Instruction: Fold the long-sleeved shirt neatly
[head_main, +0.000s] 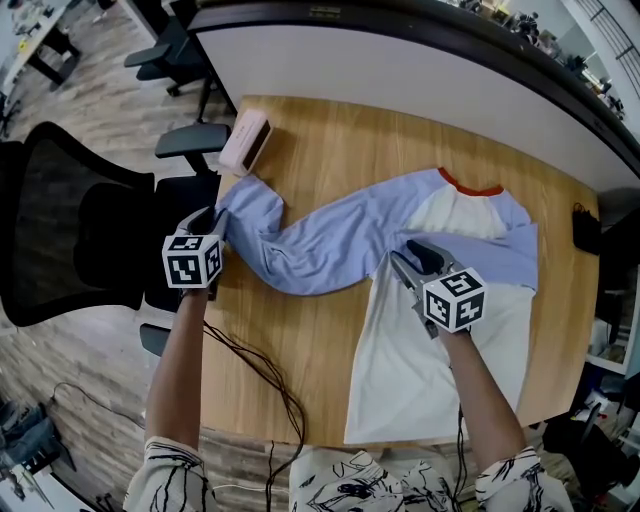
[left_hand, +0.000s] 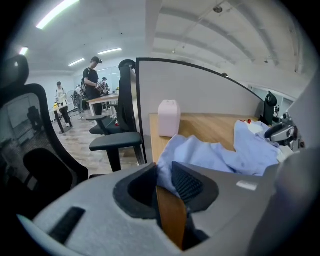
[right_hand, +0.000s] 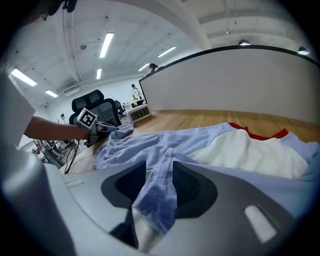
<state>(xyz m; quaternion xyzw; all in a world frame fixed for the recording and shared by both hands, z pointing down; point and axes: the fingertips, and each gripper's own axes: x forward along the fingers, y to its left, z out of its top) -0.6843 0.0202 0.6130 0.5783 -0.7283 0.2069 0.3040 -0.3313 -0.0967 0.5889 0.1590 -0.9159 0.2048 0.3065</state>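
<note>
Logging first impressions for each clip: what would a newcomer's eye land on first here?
The white long-sleeved shirt with pale blue sleeves and red collar sprawls across the light wooden table, one blue sleeve stretched to the table's left edge. The left gripper pinches that sleeve's end there, while the right gripper clamps the same sleeve near the shirt's body. A small pink box sits at the far left corner.

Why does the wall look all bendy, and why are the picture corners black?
Left gripper view: the wide-angle lens bows the divider panel and blackens the corners. Right gripper view: same bend, and the blue sleeve nearest the lens is blurry. Head view: the desk edge bows too.
</note>
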